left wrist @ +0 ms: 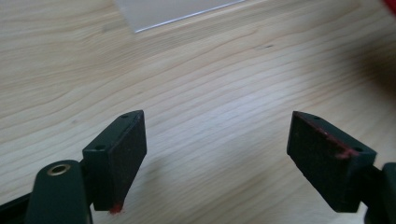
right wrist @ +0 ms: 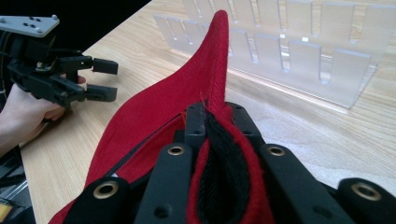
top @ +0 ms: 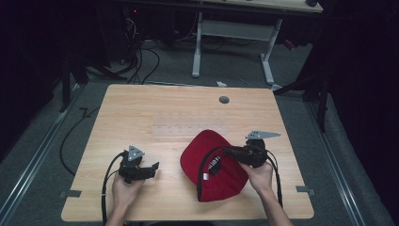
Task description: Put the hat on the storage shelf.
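A red cap [top: 210, 165] with a black inner band lies on the wooden table [top: 160, 113], right of centre near the front. My right gripper [top: 229, 152] is shut on the cap's edge; in the right gripper view the red cloth [right wrist: 187, 98] and black band are pinched between the two jaws. My left gripper [top: 154, 167] is held low over the table to the left of the cap, apart from it. Its jaws stand wide open in the left gripper view, its black pads [left wrist: 122, 154] with bare wood between them. The left gripper [right wrist: 105, 79] appears open in the right gripper view too.
A clear slotted plastic rack [right wrist: 289, 51] lies on the table behind the cap, faint in the high view [top: 188, 126]. A round grommet hole [top: 224, 100] sits near the far edge. Beyond the table are a white desk frame and cables on the floor.
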`<state>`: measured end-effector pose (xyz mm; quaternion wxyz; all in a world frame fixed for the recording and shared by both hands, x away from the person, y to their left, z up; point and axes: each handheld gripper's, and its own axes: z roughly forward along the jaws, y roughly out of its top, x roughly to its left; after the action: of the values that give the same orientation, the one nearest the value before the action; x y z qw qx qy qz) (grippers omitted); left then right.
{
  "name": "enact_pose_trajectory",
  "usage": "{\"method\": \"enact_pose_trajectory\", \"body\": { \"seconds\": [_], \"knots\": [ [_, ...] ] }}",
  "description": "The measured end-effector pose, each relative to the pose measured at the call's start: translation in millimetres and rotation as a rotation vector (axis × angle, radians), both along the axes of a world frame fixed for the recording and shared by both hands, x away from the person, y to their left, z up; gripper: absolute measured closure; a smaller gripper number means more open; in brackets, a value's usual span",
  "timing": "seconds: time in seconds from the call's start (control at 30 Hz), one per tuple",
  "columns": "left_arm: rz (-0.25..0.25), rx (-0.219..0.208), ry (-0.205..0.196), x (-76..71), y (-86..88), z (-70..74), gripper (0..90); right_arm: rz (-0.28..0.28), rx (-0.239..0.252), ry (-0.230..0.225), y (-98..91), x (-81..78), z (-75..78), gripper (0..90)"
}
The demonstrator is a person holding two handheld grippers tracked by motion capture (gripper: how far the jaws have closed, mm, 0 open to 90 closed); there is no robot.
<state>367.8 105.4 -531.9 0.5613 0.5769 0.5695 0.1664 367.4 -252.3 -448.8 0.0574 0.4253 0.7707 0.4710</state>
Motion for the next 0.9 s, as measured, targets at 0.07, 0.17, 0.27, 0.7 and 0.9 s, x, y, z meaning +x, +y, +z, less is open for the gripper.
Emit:
{"method": "enact_pose_trajectory", "body": {
  "seconds": [0.07, 0.17, 0.27, 0.7, 0.9],
  "knots": [
    [-0.042, 0.007, -0.018, -6.9, -11.3, 3.9, 20.6, -0.002, -0.004, -0.001, 2.1, 0.8, 1.9, 80.9],
    [-0.065, 0.017, -0.032, -11.8, -22.2, 6.7, 19.7, -0.007, 0.001, 0.000, 3.8, 2.1, 5.0, 80.8],
    [-0.098, 0.005, -0.039, -16.8, -32.7, 10.1, 19.7, -0.010, 0.007, 0.001, 5.4, 3.6, 7.5, 80.9],
    [-0.200, 0.021, -0.045, -22.9, -70.7, 13.6, 18.7, -0.022, 0.013, -0.002, 15.0, 12.7, 15.5, 80.8],
    [-0.228, 0.041, -0.040, -27.0, -82.3, 10.4, 17.6, -0.037, 0.040, 0.000, 18.0, 19.1, 17.9, 80.8]
  ]
}}
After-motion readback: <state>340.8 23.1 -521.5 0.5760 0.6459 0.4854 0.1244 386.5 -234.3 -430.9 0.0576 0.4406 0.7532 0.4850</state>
